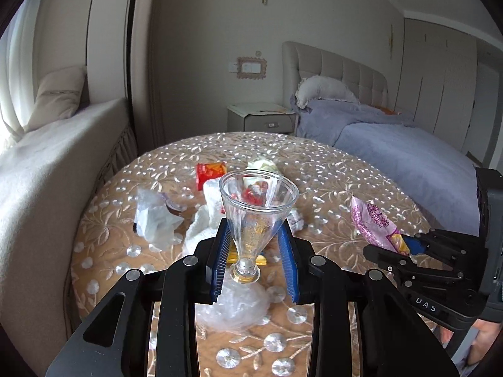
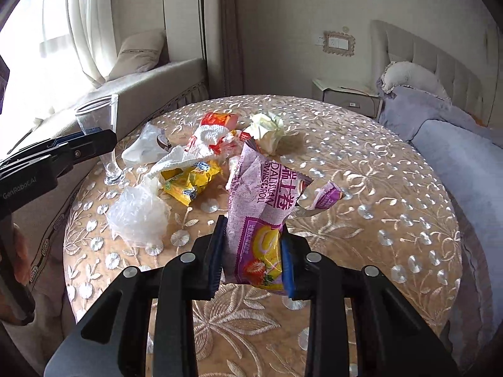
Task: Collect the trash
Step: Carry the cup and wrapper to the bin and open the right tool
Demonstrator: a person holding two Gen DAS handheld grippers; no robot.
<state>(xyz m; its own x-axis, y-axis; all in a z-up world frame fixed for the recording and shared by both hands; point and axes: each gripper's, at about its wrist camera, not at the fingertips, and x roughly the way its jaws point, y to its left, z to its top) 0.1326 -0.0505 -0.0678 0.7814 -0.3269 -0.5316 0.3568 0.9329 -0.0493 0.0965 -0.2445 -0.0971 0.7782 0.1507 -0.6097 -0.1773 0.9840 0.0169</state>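
Trash is held in both tongs, lifted clear of the worktop (image 2: 361, 169): the left tongs (image 1: 254, 253) clamp a clear plastic cup (image 1: 256, 210) low on its narrow stem, probably to keep it upright, and the right tongs (image 2: 253, 253) pinch a purple snack wrapper (image 2: 267, 194) by its bottom edge, so the torn top flops forward. Beyond them, mid-frame, lie a yellow wrapper (image 2: 188, 180), a red wrapper (image 2: 220, 121), a crumpled tissue (image 2: 267, 130) and clear plastic film (image 2: 138, 213). No bin is in view, and the wrapper hides whatever lies behind it.
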